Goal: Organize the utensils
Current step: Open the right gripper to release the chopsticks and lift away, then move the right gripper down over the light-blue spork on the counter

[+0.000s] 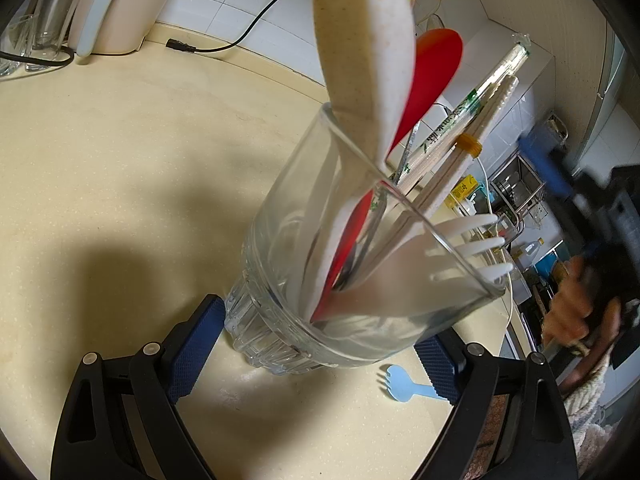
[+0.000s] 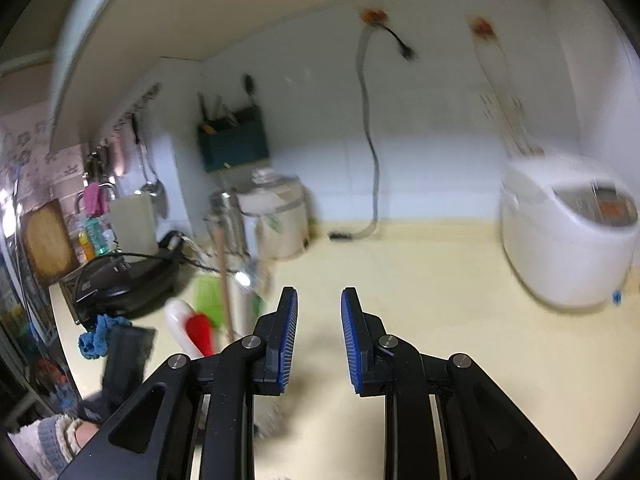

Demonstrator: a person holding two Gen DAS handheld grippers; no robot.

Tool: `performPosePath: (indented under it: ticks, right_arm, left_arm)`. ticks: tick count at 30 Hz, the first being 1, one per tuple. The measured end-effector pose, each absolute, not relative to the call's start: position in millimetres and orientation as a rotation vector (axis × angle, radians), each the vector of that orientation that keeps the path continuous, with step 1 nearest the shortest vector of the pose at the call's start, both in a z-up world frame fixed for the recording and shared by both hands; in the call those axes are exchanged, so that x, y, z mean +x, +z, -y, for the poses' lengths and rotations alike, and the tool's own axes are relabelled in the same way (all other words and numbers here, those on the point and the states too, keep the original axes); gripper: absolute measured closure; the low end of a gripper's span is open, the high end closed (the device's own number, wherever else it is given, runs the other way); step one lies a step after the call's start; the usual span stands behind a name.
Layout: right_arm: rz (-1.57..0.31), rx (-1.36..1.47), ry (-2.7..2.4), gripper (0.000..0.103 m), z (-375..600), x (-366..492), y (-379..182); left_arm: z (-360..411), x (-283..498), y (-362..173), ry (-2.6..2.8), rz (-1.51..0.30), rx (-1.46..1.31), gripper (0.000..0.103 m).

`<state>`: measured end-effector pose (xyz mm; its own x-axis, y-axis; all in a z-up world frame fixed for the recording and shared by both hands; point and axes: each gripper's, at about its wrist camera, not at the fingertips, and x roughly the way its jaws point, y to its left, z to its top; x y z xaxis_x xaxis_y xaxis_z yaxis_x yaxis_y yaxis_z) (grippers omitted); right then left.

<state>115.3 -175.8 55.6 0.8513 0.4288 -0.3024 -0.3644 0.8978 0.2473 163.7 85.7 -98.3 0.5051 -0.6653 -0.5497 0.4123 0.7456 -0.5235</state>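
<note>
my left gripper (image 1: 316,354) is clamped on a glass cup (image 1: 320,280), one blue pad on each side of its thick bottom. the cup tilts over the yellow counter (image 1: 120,200). inside it stand a big speckled spoon (image 1: 360,60), a red spoon (image 1: 432,76), wrapped chopsticks (image 1: 472,116) and a white fork (image 1: 460,248). a small blue fork (image 1: 408,386) lies on the counter just beside the cup's bottom, near the counter's front edge. my right gripper (image 2: 319,344) has its pads a little apart with nothing between them. it hangs over a bare part of the counter. a white rice cooker (image 2: 568,240) sits at the counter's back right.
</note>
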Motion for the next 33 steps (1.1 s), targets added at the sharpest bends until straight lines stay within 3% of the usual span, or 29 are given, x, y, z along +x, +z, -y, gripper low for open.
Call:
performPosePath:
  ticks: [15,33]
  right_arm:
    - [-0.576,0.312,0.426,0.080,198,125,-3]
    - [-0.697,0.133,0.532,0.080,145,125,-25]
  left_arm:
    - [-86,164,-98,-0.666,-0.808,-0.347,0.011]
    - [-86,164,-98,-0.666,-0.808,-0.347,0.011]
